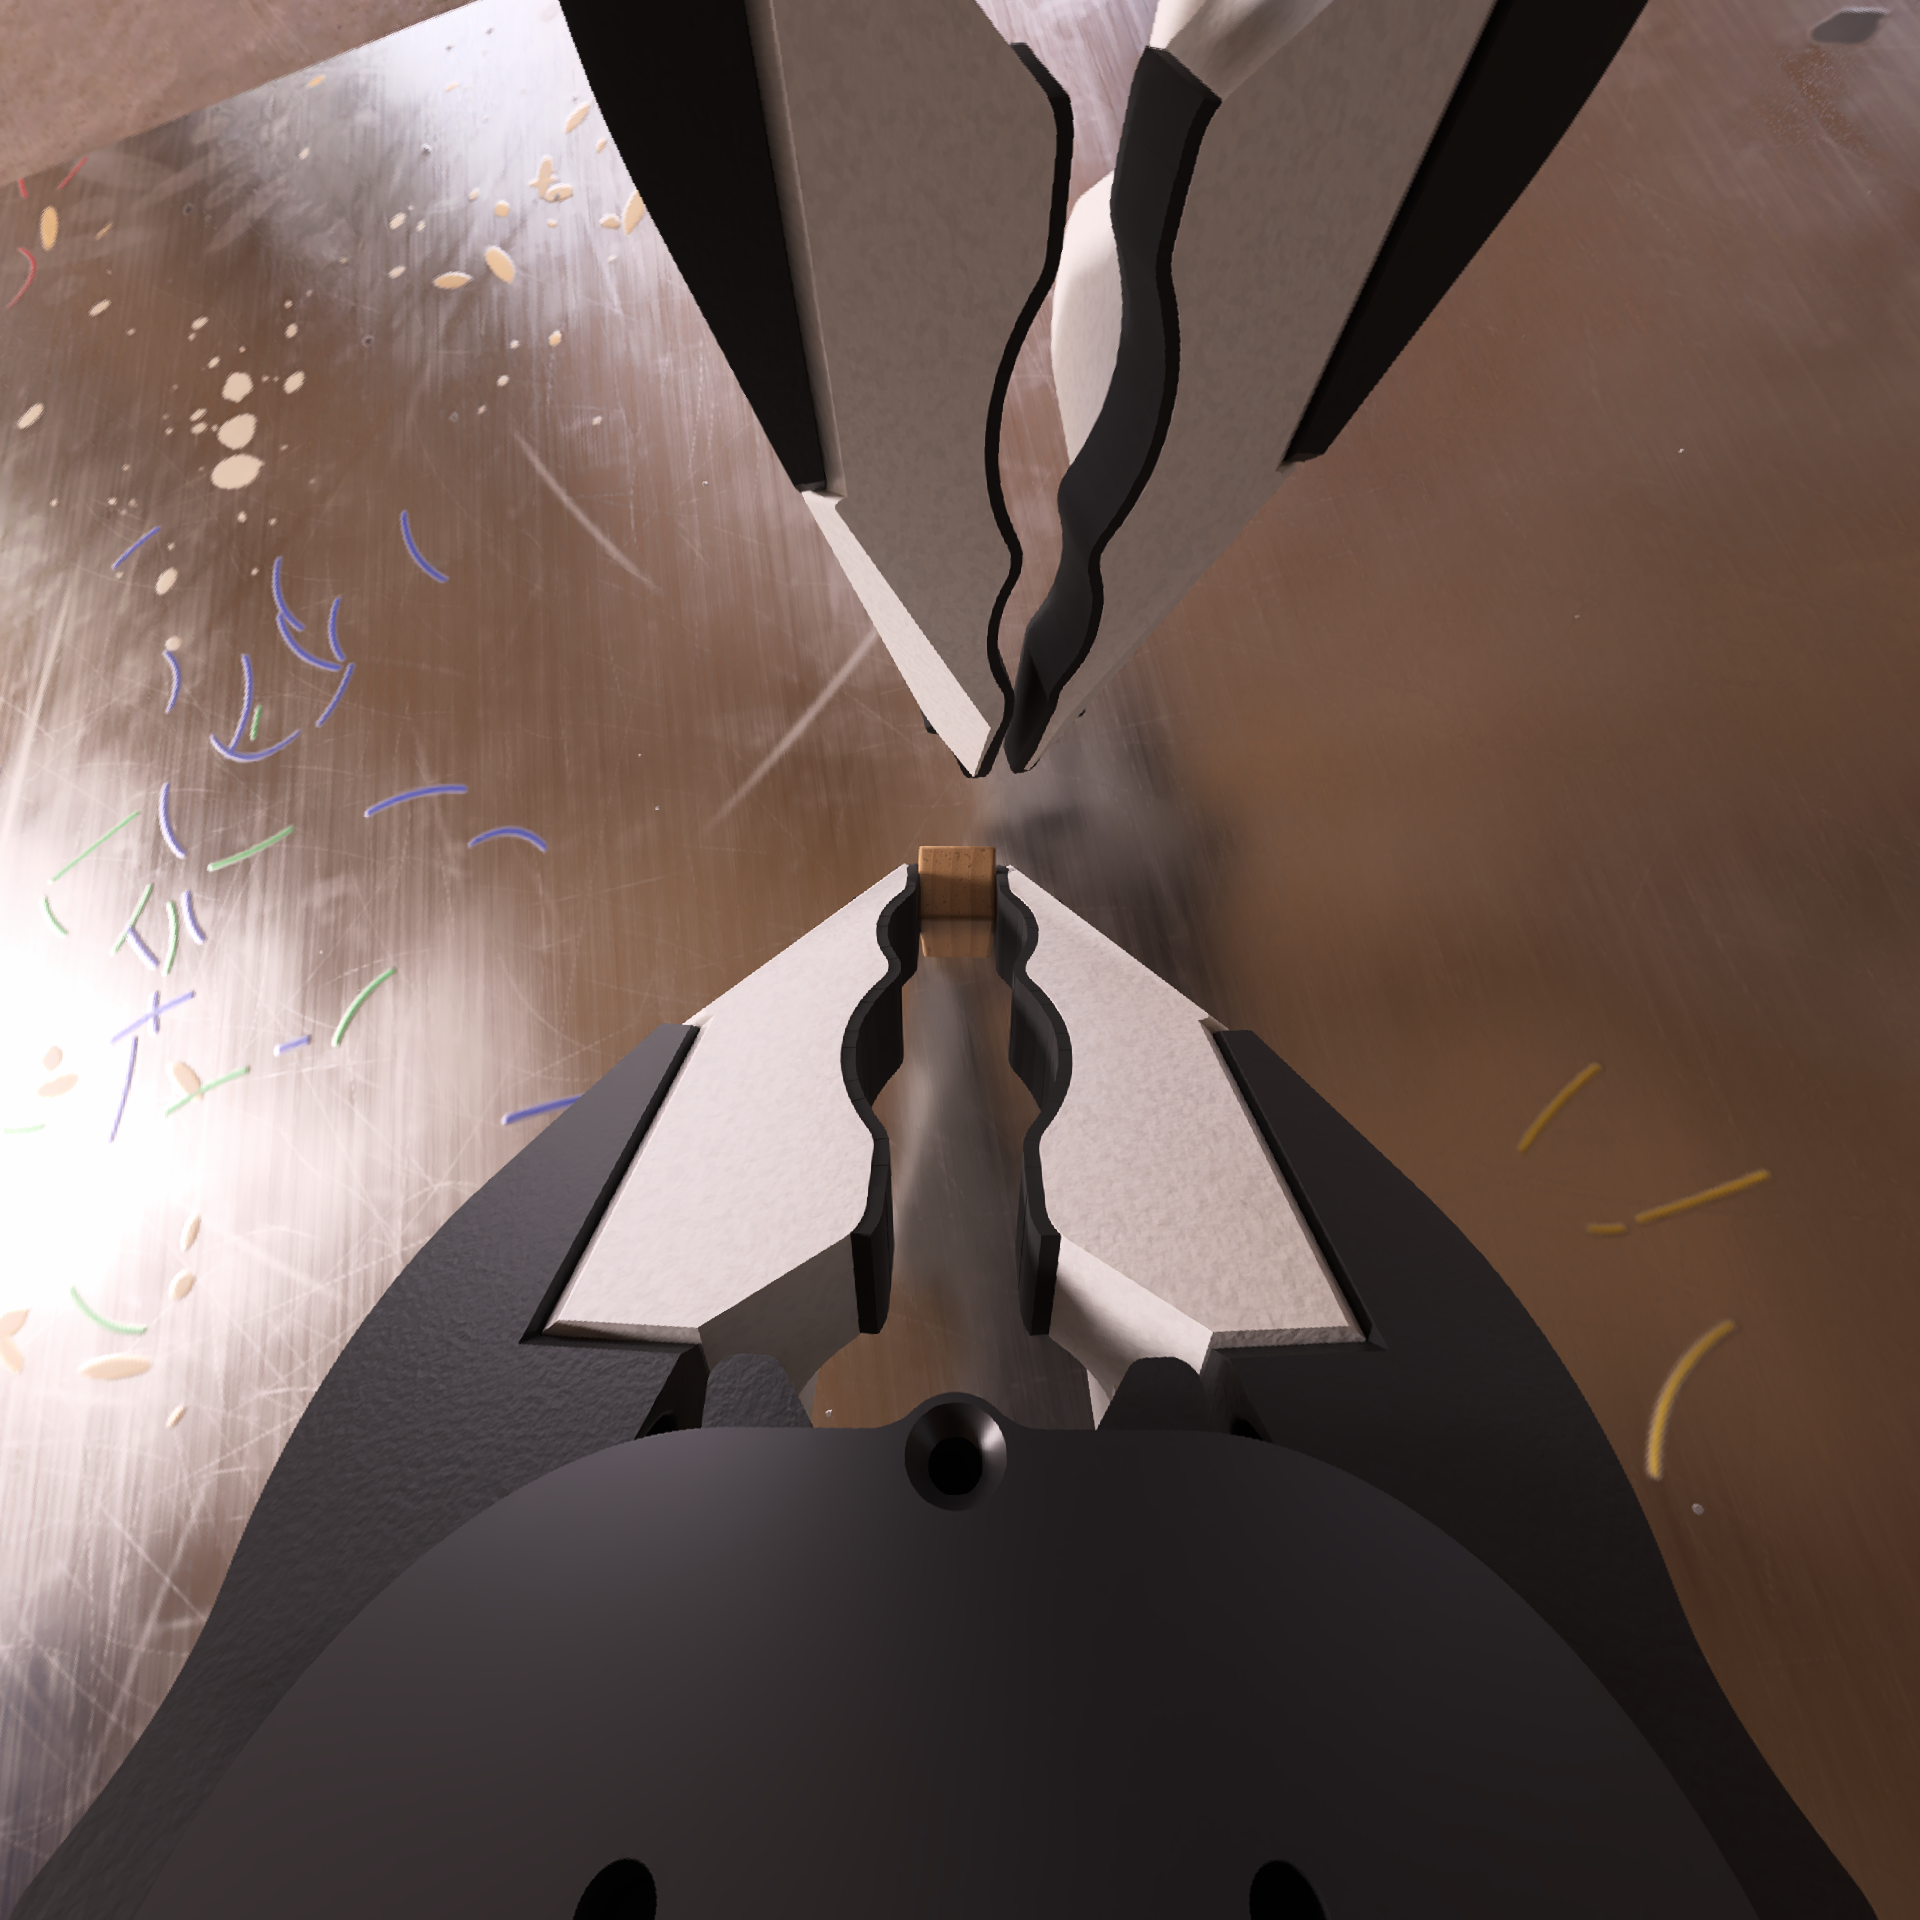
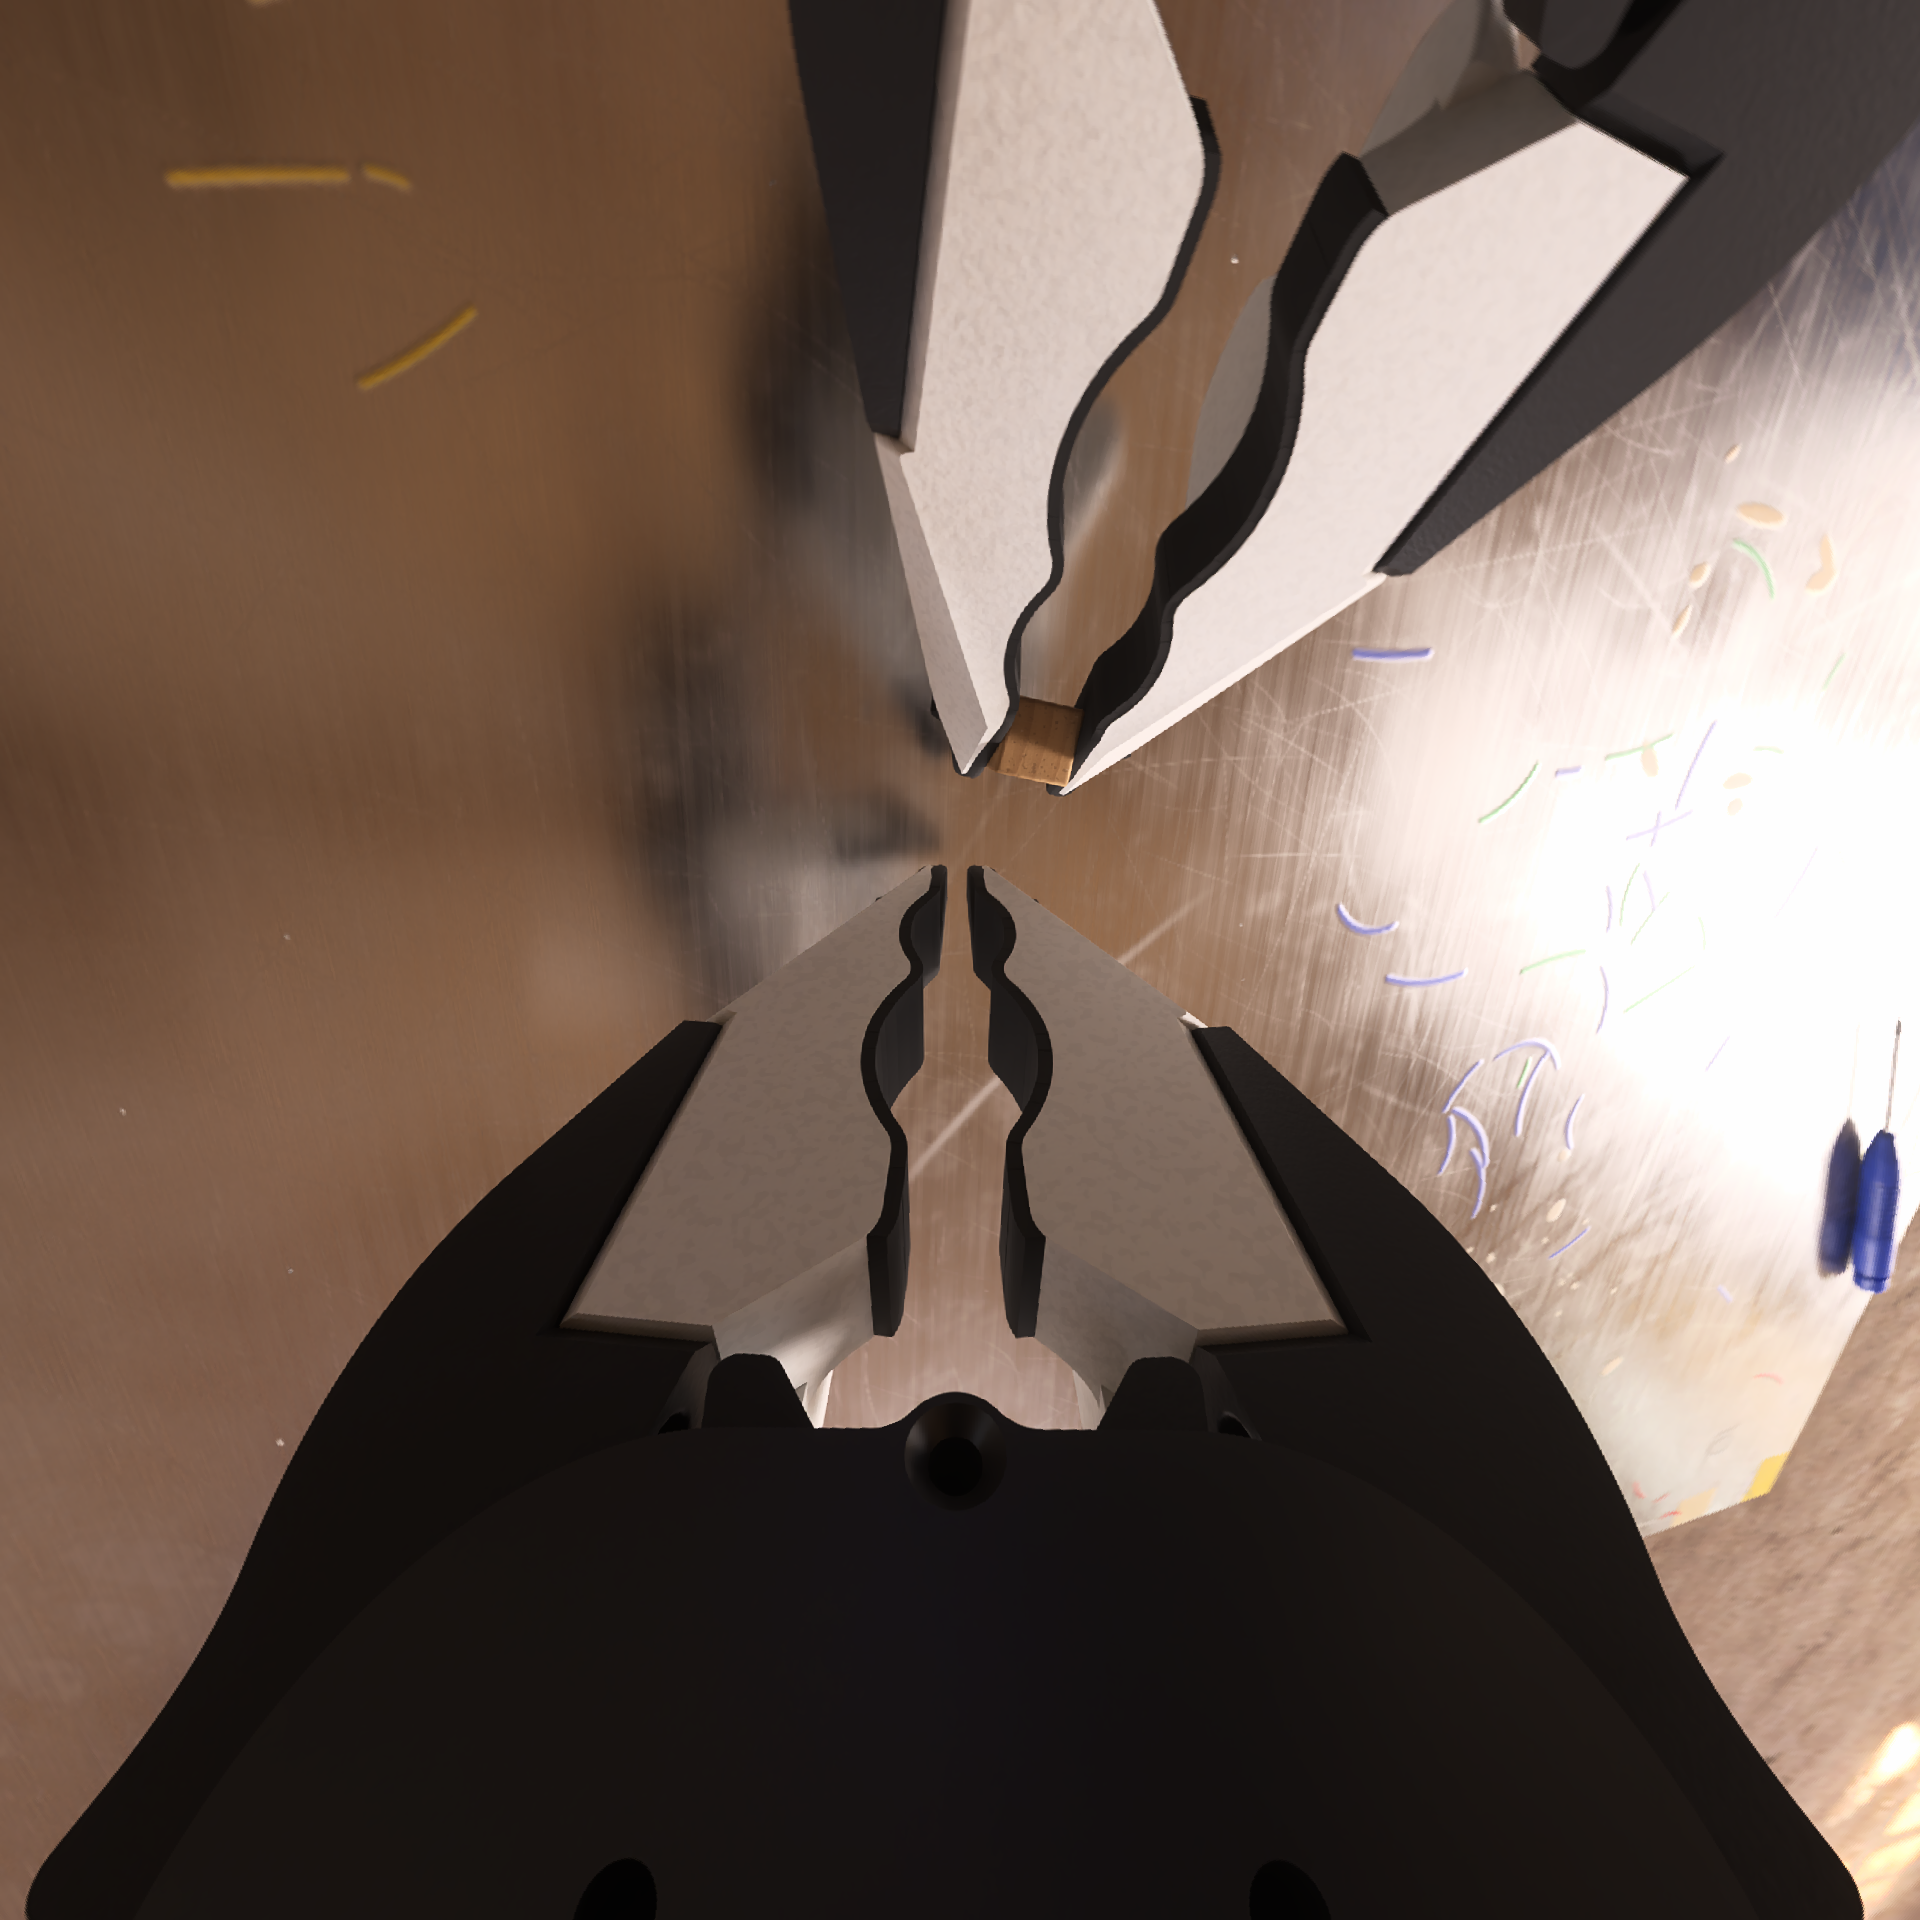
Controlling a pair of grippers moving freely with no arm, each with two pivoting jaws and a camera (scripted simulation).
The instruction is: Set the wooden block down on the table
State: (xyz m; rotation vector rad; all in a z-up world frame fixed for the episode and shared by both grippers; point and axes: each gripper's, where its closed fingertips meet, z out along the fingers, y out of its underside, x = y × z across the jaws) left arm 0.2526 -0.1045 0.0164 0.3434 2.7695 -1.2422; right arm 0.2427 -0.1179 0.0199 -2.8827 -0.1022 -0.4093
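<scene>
The wooden block (image 1: 957, 891) is a small tan cube pinched between the tips of my left gripper (image 1: 957, 878), which is shut on it over the shiny brown metal table (image 1: 1507, 831). In the right wrist view the block (image 2: 1032, 750) shows in the left gripper (image 2: 1023, 774) coming in from the top. My right gripper (image 2: 957, 875) is shut and empty, tip to tip with the left one and a short gap from the block. It also shows at the top of the left wrist view (image 1: 1000, 771). I cannot tell whether the block touches the table.
A blue-handled screwdriver (image 2: 1875, 1210) lies near the table's edge (image 2: 1756, 1475) at the right, with carpet beyond it. Small coloured streaks and pale flecks (image 1: 239, 665) mark the table under a bright glare. Yellow streaks (image 1: 1683, 1205) lie on the other side.
</scene>
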